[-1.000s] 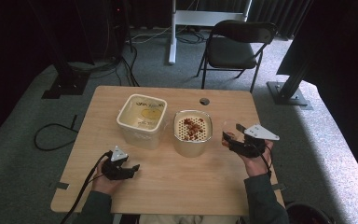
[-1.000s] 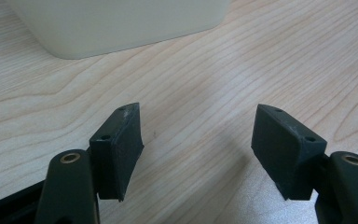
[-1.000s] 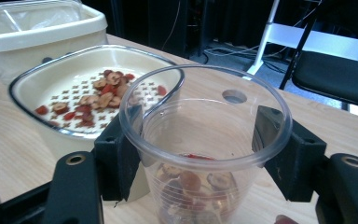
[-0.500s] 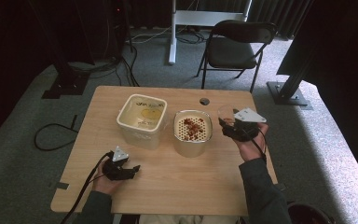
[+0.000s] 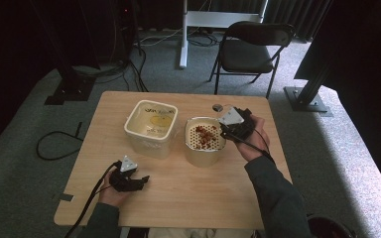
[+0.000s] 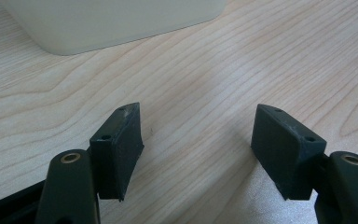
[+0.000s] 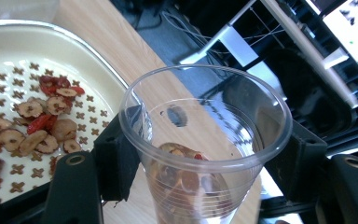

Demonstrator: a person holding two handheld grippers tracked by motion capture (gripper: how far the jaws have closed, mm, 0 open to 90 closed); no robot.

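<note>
Since the earlier frame, the right gripper [image 5: 226,130] has shifted left to the strainer bowl [image 5: 204,142]; the left gripper [image 5: 138,180] rests on the table [image 5: 188,198]. Left gripper view: jaws wide, empty. Right gripper view: jaws clamp a clear cup [image 7: 204,149] containing dried fruit slices [image 7: 186,175].

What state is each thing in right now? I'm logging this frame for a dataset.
Clear plastic cup: clamped in right gripper, holding some dried fruit slices.
Round cream perforated strainer bowl: holding dried red fruit slices.
Square cream tub: lidless, upright.
Left gripper: open, empty, over wooden table.
</note>
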